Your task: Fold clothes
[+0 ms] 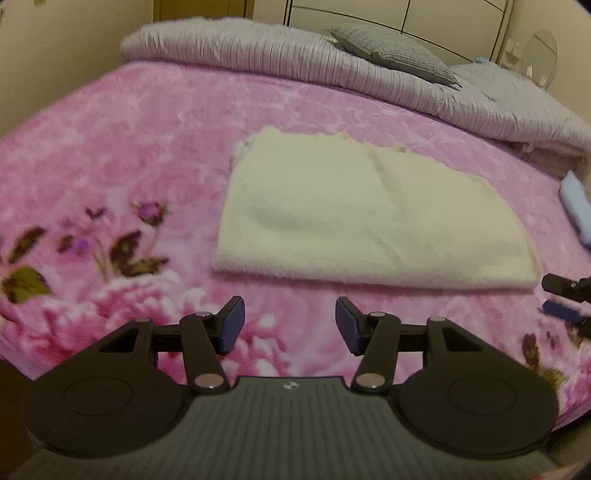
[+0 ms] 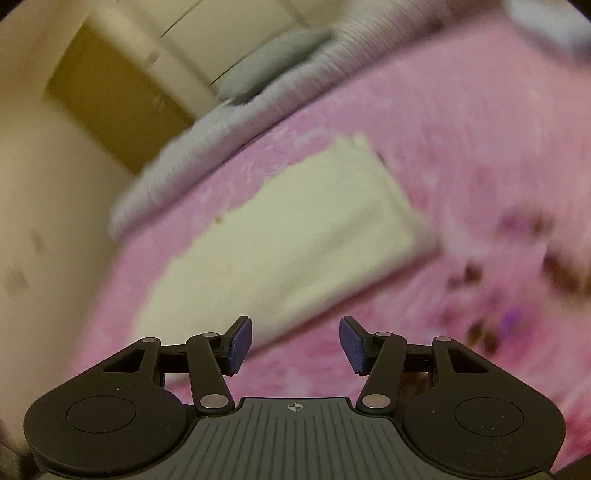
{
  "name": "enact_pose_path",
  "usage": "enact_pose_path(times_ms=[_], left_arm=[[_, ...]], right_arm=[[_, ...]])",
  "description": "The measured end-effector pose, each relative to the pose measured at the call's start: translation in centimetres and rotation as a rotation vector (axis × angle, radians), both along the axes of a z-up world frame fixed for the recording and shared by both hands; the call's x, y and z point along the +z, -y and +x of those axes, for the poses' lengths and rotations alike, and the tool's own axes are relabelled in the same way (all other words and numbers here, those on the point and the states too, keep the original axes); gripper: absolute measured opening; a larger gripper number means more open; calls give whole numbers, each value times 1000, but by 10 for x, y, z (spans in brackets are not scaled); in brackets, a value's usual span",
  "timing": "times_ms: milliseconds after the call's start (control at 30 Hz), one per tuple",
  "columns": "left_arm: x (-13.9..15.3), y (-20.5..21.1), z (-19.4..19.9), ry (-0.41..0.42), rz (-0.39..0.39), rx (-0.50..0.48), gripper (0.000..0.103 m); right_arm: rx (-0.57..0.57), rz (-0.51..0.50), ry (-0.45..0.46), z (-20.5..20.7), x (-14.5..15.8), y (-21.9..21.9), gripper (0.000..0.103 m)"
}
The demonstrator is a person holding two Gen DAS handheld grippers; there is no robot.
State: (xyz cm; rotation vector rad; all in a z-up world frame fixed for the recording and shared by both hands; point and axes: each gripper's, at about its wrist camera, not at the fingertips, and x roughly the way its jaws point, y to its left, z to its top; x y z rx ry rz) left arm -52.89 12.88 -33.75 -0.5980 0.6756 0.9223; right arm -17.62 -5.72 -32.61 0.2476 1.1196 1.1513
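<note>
A cream fleecy garment [image 1: 365, 218] lies folded into a flat rectangle on the pink flowered blanket [image 1: 110, 155]. My left gripper [image 1: 290, 325] is open and empty, held just in front of the garment's near edge. My right gripper [image 2: 295, 345] is open and empty too, above the blanket at one corner of the same garment [image 2: 280, 243]; that view is blurred and tilted. The tips of the right gripper [image 1: 565, 299] show at the right edge of the left wrist view, beside the garment's right end.
A rolled grey ribbed duvet [image 1: 332, 70] and a grey pillow [image 1: 395, 51] lie along the far side of the bed. A pale blue object [image 1: 576, 206] sits at the right edge. Wardrobe doors [image 1: 406, 18] and a cream wall [image 2: 44, 221] stand beyond.
</note>
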Motion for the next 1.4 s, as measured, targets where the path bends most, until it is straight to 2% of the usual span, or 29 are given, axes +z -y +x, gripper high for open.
enact_pose_path(times_ms=[133,333,400,600,667,800,867,1000,1067,1167,1267,1367,1400], left_arm=[[-9,-20,10,61,-40,-50,50],[-19,-42,38,104,-32,-143,48],[-23,-49,48,116,-35,-161,45],[-33,-64,72,190,-62,-193,43],[-36,-67,81,194,-64,-202,43],[-41,-70,101,188,-48,-222,44],[-44,-70,110,166,-30,-233,47],[-53,-61,126,56,47,-272,47],[-45,-55,123,40,81,-269,42],[-33,-52,110,62,139,-238,44],[-41,-71,100,30,98,-188,44],[-48,-84,95,41,56,-196,43],[-46,-86,93,54,43,-194,43]], right_arm=[[-106,31,-166,27,-27,-2,54],[-260,17,-292,61,-58,-13,54],[-305,63,-348,70,-67,-16,54],[-373,221,-408,81,-81,-29,54],[-373,245,-408,81,-84,-33,54],[-354,212,-359,81,-79,-42,54],[-350,205,-362,82,-78,-43,54],[-343,191,-362,82,-77,-46,54],[-338,184,-348,82,-74,-46,54],[-341,183,-339,82,-74,-47,54],[-358,183,-344,81,-76,-49,54],[-351,151,-310,80,-76,-60,53],[-342,118,-288,80,-74,-64,45]])
